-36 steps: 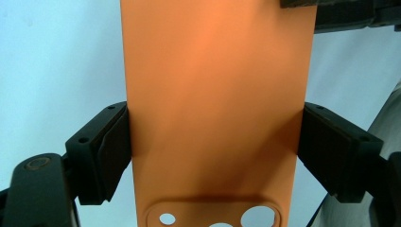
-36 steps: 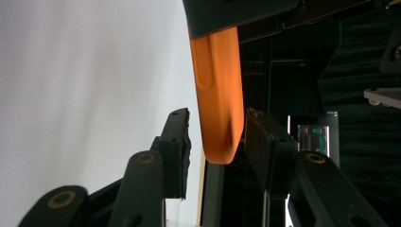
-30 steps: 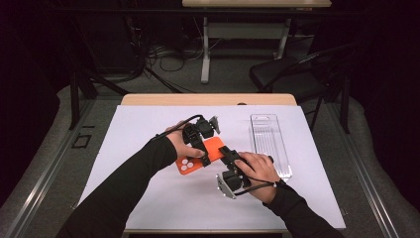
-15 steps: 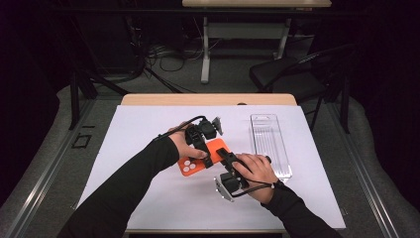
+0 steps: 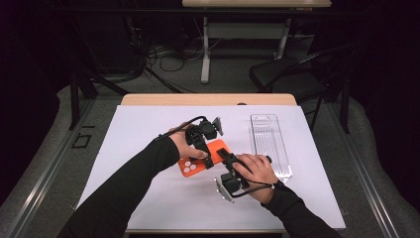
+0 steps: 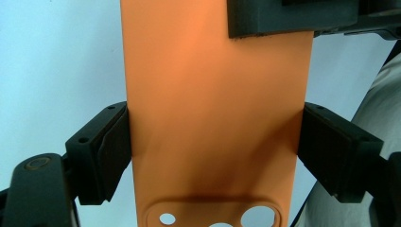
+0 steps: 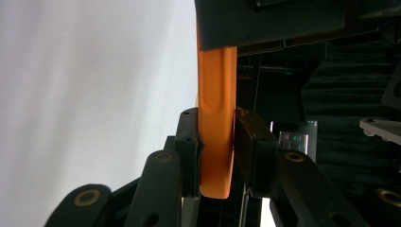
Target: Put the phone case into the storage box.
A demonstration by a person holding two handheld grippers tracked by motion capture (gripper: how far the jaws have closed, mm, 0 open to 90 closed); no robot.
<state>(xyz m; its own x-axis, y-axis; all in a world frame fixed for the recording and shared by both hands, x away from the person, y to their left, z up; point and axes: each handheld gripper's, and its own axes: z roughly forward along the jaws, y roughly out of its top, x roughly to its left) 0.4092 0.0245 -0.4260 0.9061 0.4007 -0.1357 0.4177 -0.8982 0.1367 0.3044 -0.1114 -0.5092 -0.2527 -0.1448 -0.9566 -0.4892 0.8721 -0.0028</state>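
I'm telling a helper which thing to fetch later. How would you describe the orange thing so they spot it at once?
On the white table, look at the middle, where two hands meet. The orange phone case sits between the two grippers, left of the clear plastic tray. It is the one brightly coloured thing, flat, with round holes at one end.

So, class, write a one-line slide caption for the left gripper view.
Left tongs clamp the long sides of an orange phone case above a white table.

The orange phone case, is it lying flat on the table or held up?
Held up. The orange phone case is clamped across its width by the left hand-held gripper and pinched at its edge by the right hand-held gripper.
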